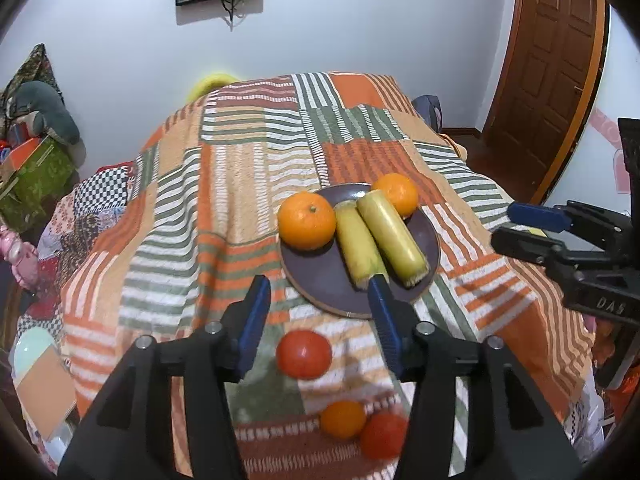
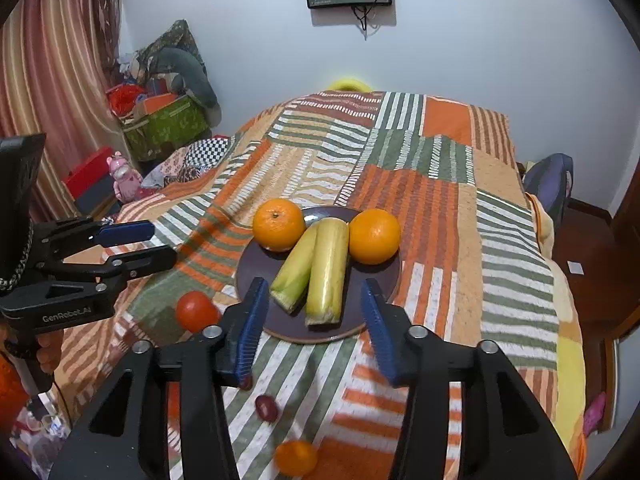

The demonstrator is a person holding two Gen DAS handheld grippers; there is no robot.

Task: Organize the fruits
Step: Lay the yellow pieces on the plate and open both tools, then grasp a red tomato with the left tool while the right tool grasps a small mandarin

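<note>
Black claw arms fill the bottom of both wrist views. Each ends in blue ribbed pads, spread wide and holding nothing: the left claw (image 1: pixel 318 290) and the right claw (image 2: pixel 314 294).

Just beyond them, at the centre of each frame, a dark round plate (image 1: pixel 320 284) rests on a bed under a striped patchwork quilt (image 1: pixel 224 184). On the plate lie two pale yellow corn cobs (image 1: pixel 390 232) side by side, with a large orange (image 1: pixel 307 220) at their left and another orange (image 1: pixel 395 194) behind them, both touching the plate.

Loose fruit lies on the quilt near the lower edge of the left view: a red tomato (image 1: pixel 304 354) between the pads, and lower down a small orange (image 1: pixel 343 419) touching a second tomato (image 1: pixel 383 436). The right view also shows a small dark fruit (image 2: pixel 266 407), perhaps a plum.

The tomato looks smooth, round and soft, so it would likely bruise or slip under a hard squeeze. A gentle hold across its widest middle seems safest.
</note>
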